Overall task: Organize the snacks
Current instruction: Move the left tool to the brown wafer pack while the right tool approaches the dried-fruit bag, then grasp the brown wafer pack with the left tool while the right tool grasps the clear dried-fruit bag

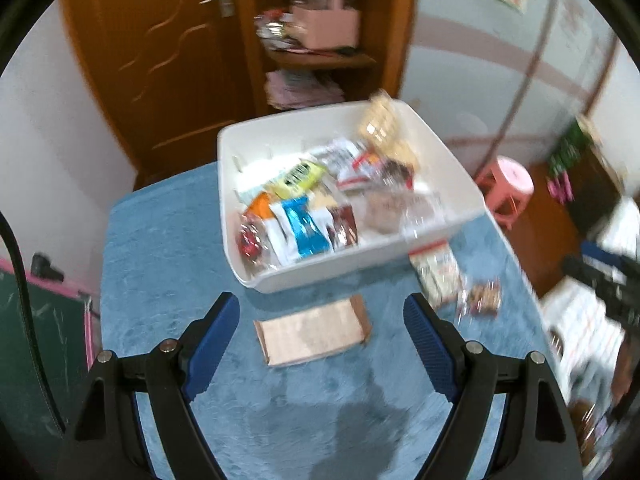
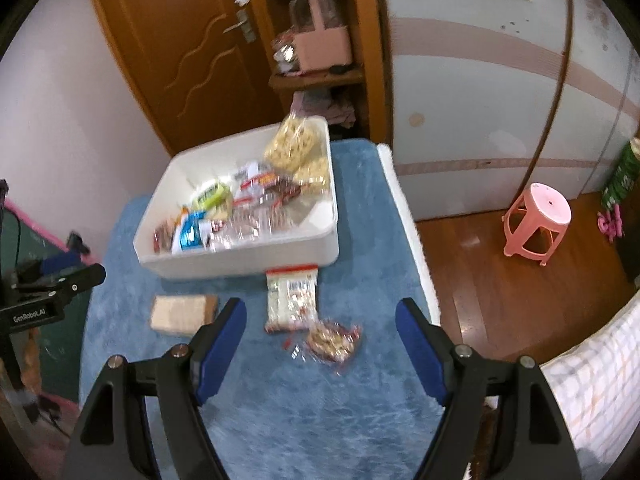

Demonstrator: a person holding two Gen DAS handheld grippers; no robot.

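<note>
Home bedroom; wooden door (image 2: 180, 52), bedding (image 2: 596, 392)

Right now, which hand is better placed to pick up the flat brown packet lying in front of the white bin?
Left. The brown packet lies straight ahead between the left gripper's open fingers, while in the right wrist view it sits off to the side of the right gripper.

— That blue table cover (image 1: 168, 240) looks like plush cloth, matt and fuzzy. The white bin (image 1: 360, 256)?

— Smooth plastic with a slight sheen. The wrappers inside (image 1: 304, 224) look like glossy film (some clear, some foil-like).

— And the tan packet (image 1: 312, 330)?

— Looks like dull paper. The door (image 2: 180, 40) is varnished wood.
</note>
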